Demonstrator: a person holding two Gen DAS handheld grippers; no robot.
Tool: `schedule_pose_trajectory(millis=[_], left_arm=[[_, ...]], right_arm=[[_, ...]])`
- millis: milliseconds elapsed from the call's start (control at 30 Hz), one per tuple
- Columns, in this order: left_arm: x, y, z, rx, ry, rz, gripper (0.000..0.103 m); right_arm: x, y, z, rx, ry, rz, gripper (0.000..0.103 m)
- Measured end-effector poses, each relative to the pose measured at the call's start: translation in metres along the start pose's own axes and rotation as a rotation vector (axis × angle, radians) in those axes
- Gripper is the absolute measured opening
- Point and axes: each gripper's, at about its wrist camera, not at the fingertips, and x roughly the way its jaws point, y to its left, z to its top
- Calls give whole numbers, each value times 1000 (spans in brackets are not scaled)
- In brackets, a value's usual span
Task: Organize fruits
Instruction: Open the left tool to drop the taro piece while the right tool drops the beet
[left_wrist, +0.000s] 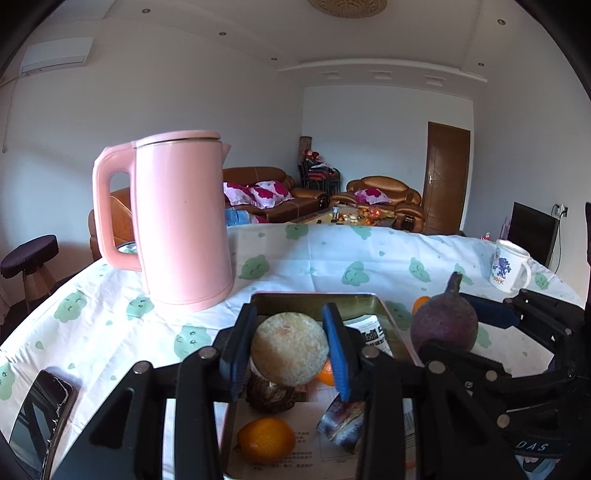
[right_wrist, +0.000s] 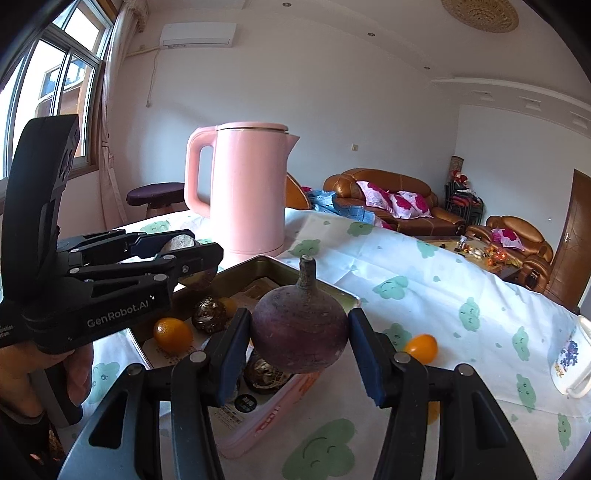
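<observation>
Two grippers are held over a pink tin tray (left_wrist: 391, 314) on the cloth-covered surface (left_wrist: 332, 258). Left gripper (left_wrist: 290, 350) is clenched on a pale round fruit (left_wrist: 290, 349), raised above the tray, where an orange (left_wrist: 266, 439) and a dark brown fruit (left_wrist: 271, 397) are lying. Right gripper (right_wrist: 299, 347) is clenched on a purple stemmed fruit (right_wrist: 300, 332) at the tray's right edge. Another orange (right_wrist: 421, 348) is seen on the cloth beside it; a pink kettle (left_wrist: 181, 218) is standing behind.

Two grippers, one pink kettle (left_wrist: 181, 218), one tray (left_wrist: 314, 300), one mug (left_wrist: 508, 266), one phone (left_wrist: 40, 417), one purple radish (right_wrist: 301, 334), one pale round fruit (left_wrist: 290, 349), at least three oranges, two dark brown fruits.
</observation>
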Motion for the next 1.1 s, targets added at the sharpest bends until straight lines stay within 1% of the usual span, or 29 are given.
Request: schedule_pose_trajectory(millis=[433,600,700,767,800,833,867,900,933,1000,1067,1100], left_arm=[[13,12,-7,-20,56,8,39],[18,11,-7,-5,86,3,39],[18,11,-7,-5,86,12,40],[17,11,-8,-5,86,19,48],[16,11,-8,-9,81,24,59],[15,12,-8,-12,76,27,71],[12,12,-8,-21,65,32,75],[9,13,-7,-30,54,32,81],[6,13,-6,-35,43,28,84],[0,11,-3,-37,24,29,86],[-5,10,0,-49,7,25,89],[-7,8,2,-55,1,20,93]], right_arm=[[32,12,0,-8,66,28,56],[39,15,1,-15,88,43,56],[43,17,0,-20,109,55,56],[46,18,0,-22,123,62,56],[47,18,0,-23,127,67,58],[46,19,0,-25,121,58,64],[45,19,0,-24,114,52,66],[43,19,1,-20,108,51,67],[41,18,1,-15,104,51,67],[35,15,2,-11,90,39,67],[24,8,1,-11,77,19,67],[19,3,0,-5,71,9,67]])
